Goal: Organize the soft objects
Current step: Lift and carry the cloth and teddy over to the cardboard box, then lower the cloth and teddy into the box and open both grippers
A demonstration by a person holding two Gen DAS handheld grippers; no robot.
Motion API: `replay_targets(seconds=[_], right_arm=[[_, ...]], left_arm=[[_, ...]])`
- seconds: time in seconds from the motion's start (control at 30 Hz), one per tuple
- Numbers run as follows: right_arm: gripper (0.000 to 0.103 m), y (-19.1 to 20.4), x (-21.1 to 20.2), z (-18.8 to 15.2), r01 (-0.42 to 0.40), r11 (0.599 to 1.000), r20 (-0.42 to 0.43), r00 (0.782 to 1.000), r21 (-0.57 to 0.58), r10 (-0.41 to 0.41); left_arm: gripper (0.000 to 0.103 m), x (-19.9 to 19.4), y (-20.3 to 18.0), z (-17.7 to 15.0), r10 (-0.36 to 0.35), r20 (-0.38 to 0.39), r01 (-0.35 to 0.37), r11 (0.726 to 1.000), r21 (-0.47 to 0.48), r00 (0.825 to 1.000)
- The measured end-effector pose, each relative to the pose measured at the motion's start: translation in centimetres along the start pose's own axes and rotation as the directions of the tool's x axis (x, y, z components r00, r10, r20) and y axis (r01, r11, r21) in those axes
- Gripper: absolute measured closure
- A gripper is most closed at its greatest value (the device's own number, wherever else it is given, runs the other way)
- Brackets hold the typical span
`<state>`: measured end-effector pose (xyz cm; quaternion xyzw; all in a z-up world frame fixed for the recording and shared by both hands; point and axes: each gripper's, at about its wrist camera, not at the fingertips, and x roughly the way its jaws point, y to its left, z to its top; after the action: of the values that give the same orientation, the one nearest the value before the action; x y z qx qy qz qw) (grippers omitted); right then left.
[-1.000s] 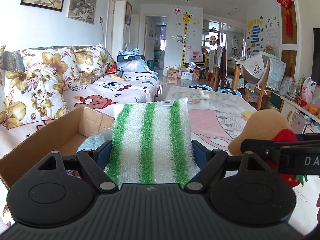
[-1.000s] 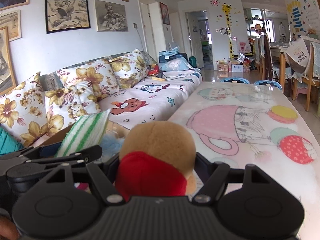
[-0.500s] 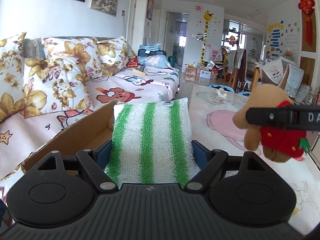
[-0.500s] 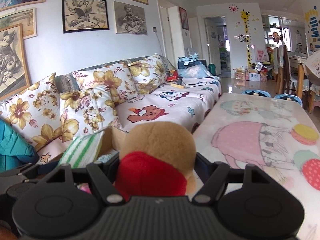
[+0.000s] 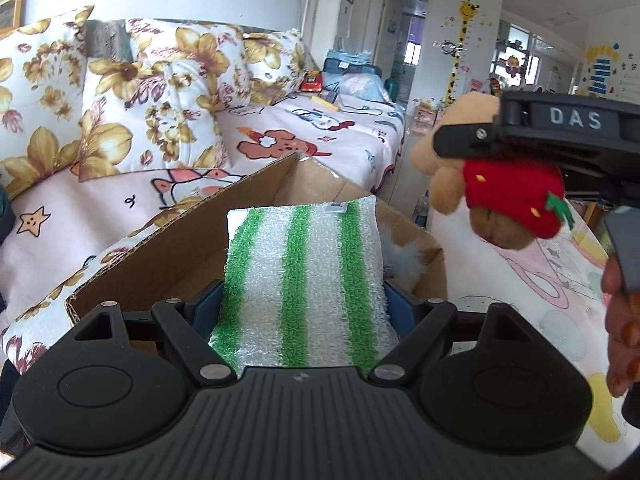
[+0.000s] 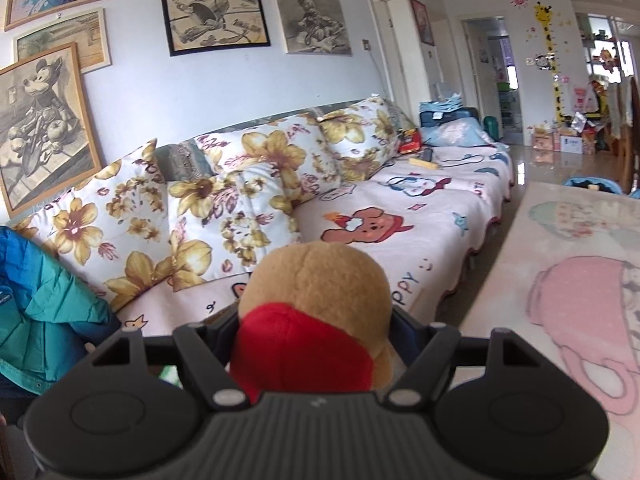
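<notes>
Clamping a green-striped scrubbing pad (image 5: pixel 304 280) at frame centre above the cardboard box (image 5: pixel 180 248), the left claw (image 5: pixel 304 304) holds it upright. At upper right, the right claw (image 6: pixel 316 332) squeezes a plush bear (image 5: pixel 500 192); both look light and squashy, best pinched mid-body.

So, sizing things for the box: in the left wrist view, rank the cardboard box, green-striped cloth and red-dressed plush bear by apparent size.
1. Cardboard box
2. Green-striped cloth, enlarged by nearness to the camera
3. Red-dressed plush bear

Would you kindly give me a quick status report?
Left gripper shut on striped cloth, over box. Right gripper shut on plush bear. Nothing blocking.
</notes>
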<state>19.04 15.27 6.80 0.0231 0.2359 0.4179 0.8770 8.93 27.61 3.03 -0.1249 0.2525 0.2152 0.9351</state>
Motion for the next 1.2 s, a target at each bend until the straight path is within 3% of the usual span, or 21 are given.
replay_targets(seconds=[0.13, 0.6, 0.7, 0.77, 0.83, 1.2], right_arm=[[0.028, 0.4, 2.6, 0.3, -0.062, 0.998, -0.020, 0.998, 0.014, 0.062], [0.028, 1.5, 10.0, -0.3, -0.130, 0.990, -0.093, 0.986, 0.061, 0.136], [0.026, 1.6, 11.0, -0.4, -0.135, 0.988, -0.110, 0.984, 0.077, 0.143], [0.017, 1.4, 11.3, -0.5, -0.134, 0.987, -0.112, 0.983, 0.092, 0.144], [0.016, 1.1, 11.0, -0.4, -0.135, 0.984, -0.101, 0.984, 0.116, 0.147], [0.007, -0.2, 3.9, 0.2, 0.055, 0.996, 0.007, 0.998, 0.066, -0.055]], left_arm=[[0.000, -0.3, 0.1, -0.2, 0.011, -0.020, -0.011, 1.000, -0.012, 1.000], [0.000, 0.0, 0.4, -0.3, 0.016, -0.099, -0.017, 1.000, -0.011, 0.995], [0.000, 0.0, 0.4, -0.4, 0.029, -0.109, -0.030, 1.000, -0.004, 0.994], [0.000, 0.0, 0.6, -0.3, 0.030, -0.106, -0.031, 1.000, -0.002, 0.994], [0.000, 0.1, 0.5, -0.2, 0.038, -0.107, -0.037, 0.999, 0.007, 0.993], [0.000, -1.6, -0.8, -0.5, 0.122, -0.007, -0.120, 0.988, 0.100, 0.993]])
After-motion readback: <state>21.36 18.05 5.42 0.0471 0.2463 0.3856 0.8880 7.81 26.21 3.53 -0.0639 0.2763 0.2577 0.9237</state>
